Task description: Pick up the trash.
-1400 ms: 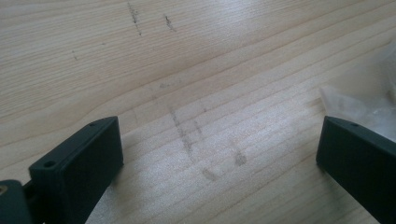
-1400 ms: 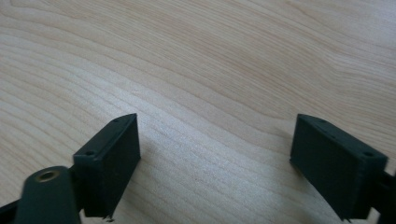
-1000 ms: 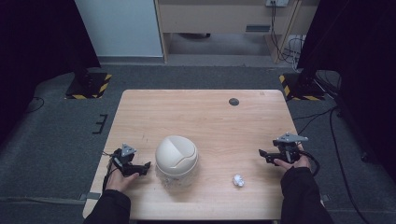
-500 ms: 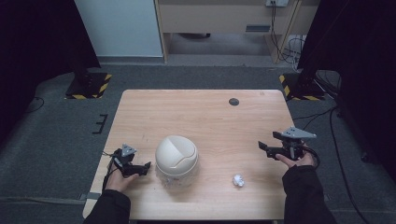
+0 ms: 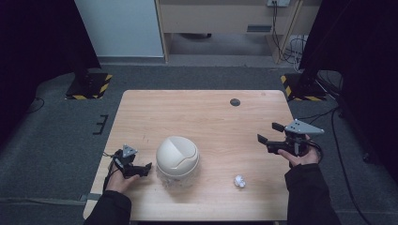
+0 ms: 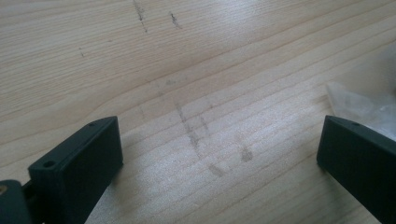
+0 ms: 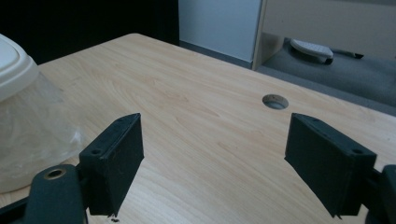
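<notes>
At table's right edge, right gripper has lifted and swung inward, jaws spread and empty, likely heading for paper wad right of bin; left gripper idle, open.

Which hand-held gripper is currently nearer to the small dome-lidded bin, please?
The left. The left hand-held gripper sits just beside the dome-lidded bin, on its left, jaws open. The right hand-held gripper hovers well off to its right.
</notes>
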`<state>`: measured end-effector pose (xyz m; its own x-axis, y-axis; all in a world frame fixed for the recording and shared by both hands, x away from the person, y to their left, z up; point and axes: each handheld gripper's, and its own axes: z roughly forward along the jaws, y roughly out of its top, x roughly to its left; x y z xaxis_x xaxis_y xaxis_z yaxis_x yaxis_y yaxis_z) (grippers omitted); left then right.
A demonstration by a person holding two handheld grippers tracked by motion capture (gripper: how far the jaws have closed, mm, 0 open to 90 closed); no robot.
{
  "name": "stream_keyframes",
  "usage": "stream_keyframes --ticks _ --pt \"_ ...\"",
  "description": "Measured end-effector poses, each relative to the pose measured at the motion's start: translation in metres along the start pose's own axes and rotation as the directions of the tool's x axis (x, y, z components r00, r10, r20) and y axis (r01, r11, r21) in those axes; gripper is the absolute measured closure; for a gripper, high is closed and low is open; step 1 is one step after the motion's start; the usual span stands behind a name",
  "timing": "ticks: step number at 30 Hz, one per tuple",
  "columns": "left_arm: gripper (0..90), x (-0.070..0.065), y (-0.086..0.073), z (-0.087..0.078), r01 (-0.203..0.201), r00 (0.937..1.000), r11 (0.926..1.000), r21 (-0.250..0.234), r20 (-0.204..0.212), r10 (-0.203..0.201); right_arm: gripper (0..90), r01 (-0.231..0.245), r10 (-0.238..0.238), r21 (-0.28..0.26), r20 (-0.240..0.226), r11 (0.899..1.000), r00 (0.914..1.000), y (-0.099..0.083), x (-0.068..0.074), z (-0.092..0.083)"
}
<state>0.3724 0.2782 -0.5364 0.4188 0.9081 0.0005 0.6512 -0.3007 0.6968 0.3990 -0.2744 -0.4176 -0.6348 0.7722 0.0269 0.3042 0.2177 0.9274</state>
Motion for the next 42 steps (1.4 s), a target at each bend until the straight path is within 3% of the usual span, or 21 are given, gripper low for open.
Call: stream_keyframes --ticks 10,19,23,32,35,42 --pt "0.0 0.0 0.0 0.0 0.001 1.0 1.0 0.001 -0.001 -0.001 18.8 0.016 -0.017 -0.036 -0.017 0.999 0.9997 0.017 0.004 -0.005" --pt "0.0 0.0 0.0 0.0 0.0 1.0 1.0 0.001 -0.001 0.0 18.7 0.039 -0.04 -0.036 -0.051 0.999 0.9979 0.027 0.013 0.003" --pt "0.0 0.0 0.0 0.0 0.001 1.0 1.0 0.001 -0.001 -0.001 18.2 0.047 -0.051 -0.059 -0.077 0.997 0.9957 0.038 0.018 0.005" --pt "0.0 0.0 0.0 0.0 0.001 1.0 1.0 0.0 -0.001 -0.001 18.5 0.081 -0.097 -0.119 -0.134 0.99 0.9862 0.061 0.032 0.009" --pt "0.0 0.0 0.0 0.0 0.0 1.0 1.0 0.001 -0.001 0.0 18.7 0.098 -0.122 -0.141 -0.171 0.985 0.9777 0.07 0.041 0.014" --pt "0.0 0.0 0.0 0.0 0.0 1.0 1.0 0.001 -0.001 0.0 18.5 0.125 -0.155 -0.152 -0.205 0.981 0.9664 0.086 0.054 0.021"
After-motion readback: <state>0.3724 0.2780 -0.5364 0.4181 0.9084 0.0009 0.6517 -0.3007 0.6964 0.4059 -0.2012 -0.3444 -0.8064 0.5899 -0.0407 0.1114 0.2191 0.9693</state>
